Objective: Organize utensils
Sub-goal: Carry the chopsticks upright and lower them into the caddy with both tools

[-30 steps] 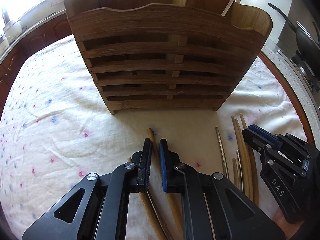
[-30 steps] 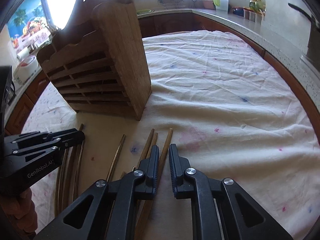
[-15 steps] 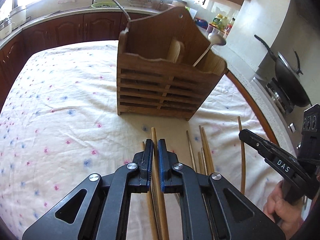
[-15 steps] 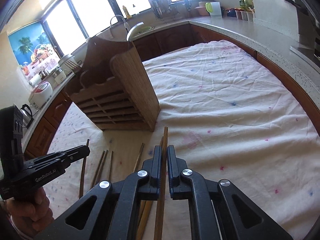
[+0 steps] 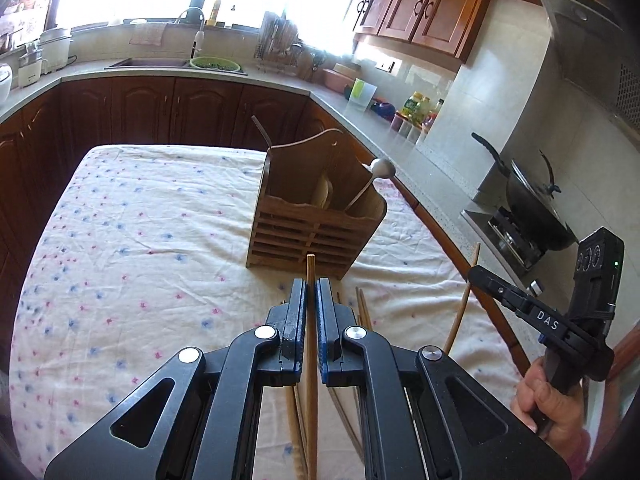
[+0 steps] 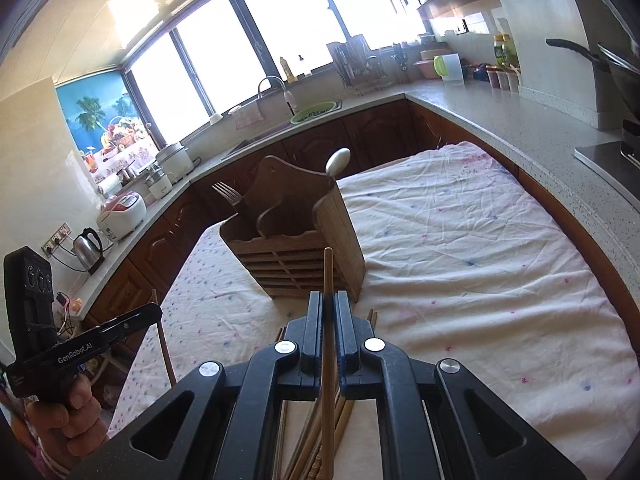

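A wooden slatted utensil holder [image 5: 316, 228] [image 6: 296, 240] stands on the cloth-covered table, with a metal spoon [image 5: 380, 168] and a fork [image 6: 226, 194] standing in it. My left gripper [image 5: 311, 292] is shut on a wooden chopstick [image 5: 311, 280] and holds it raised above the table, in front of the holder. My right gripper [image 6: 329, 304] is shut on another wooden chopstick [image 6: 328, 272], also raised; it shows at the right of the left wrist view [image 5: 500, 290]. Several more chopsticks [image 5: 362, 308] [image 6: 304, 436] lie on the cloth below the grippers.
The table wears a white flowered cloth [image 5: 140, 240]. Kitchen counters run round it, with a sink [image 5: 160, 64], a wok on a stove [image 5: 532, 204], a kettle [image 6: 88, 246] and a rice cooker [image 6: 122, 214].
Both grippers closed on a chopstick each and lifted them well up and back from the table. The holder now looks smaller and farther away.
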`<state>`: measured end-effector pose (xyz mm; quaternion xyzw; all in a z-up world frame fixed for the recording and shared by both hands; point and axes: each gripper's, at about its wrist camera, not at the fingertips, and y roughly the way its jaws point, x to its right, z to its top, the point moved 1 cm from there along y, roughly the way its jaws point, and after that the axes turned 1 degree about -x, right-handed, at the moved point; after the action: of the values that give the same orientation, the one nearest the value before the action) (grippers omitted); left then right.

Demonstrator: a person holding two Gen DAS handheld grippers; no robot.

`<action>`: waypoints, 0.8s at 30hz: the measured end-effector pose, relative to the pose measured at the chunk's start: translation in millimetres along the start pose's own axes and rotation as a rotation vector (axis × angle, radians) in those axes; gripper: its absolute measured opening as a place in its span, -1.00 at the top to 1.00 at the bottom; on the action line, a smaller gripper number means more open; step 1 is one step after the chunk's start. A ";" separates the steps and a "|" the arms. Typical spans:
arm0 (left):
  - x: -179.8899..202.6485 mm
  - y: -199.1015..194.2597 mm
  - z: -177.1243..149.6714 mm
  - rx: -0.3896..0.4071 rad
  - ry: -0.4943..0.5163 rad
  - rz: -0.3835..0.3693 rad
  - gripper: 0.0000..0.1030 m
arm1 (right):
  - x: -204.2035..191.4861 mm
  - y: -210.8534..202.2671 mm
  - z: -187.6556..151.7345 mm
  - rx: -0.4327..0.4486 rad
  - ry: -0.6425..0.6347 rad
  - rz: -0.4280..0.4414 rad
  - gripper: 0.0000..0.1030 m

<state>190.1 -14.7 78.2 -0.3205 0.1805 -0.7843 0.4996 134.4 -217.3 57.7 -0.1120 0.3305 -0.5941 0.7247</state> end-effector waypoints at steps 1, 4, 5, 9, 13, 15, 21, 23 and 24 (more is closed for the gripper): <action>0.0 -2.0 0.7 0.009 -0.001 -0.003 0.92 | -1.5 -2.8 0.9 0.008 -0.001 0.002 0.89; -0.5 -13.8 2.3 0.035 -0.003 -0.007 0.92 | -5.7 -10.9 3.3 0.031 -0.001 0.008 0.89; -0.8 -17.0 3.2 0.043 -0.005 -0.009 0.92 | -7.7 -13.6 3.7 0.039 -0.004 0.010 0.89; -1.9 -28.5 7.4 0.077 -0.006 -0.018 0.92 | -13.8 -23.8 8.5 0.074 -0.010 0.019 0.89; -2.9 -36.6 12.3 0.108 -0.007 -0.020 0.92 | -20.5 -33.5 15.3 0.109 -0.024 0.022 0.89; -3.5 -38.7 14.4 0.116 -0.008 -0.019 0.92 | -22.2 -35.3 18.0 0.119 -0.030 0.023 0.89; -4.3 -41.8 19.8 0.134 -0.011 -0.017 0.92 | -21.5 -35.2 22.2 0.126 -0.032 0.025 0.89; -4.1 -41.6 21.9 0.139 -0.010 -0.017 0.92 | -21.4 -34.7 22.7 0.126 -0.031 0.027 0.89; -3.8 -41.8 23.2 0.142 -0.010 -0.016 0.92 | -21.4 -34.8 22.6 0.126 -0.031 0.027 0.89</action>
<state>179.1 7.8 119.1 -0.2894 0.1193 -0.7976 0.5156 119.2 -211.8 101.5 -0.0709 0.2825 -0.6023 0.7432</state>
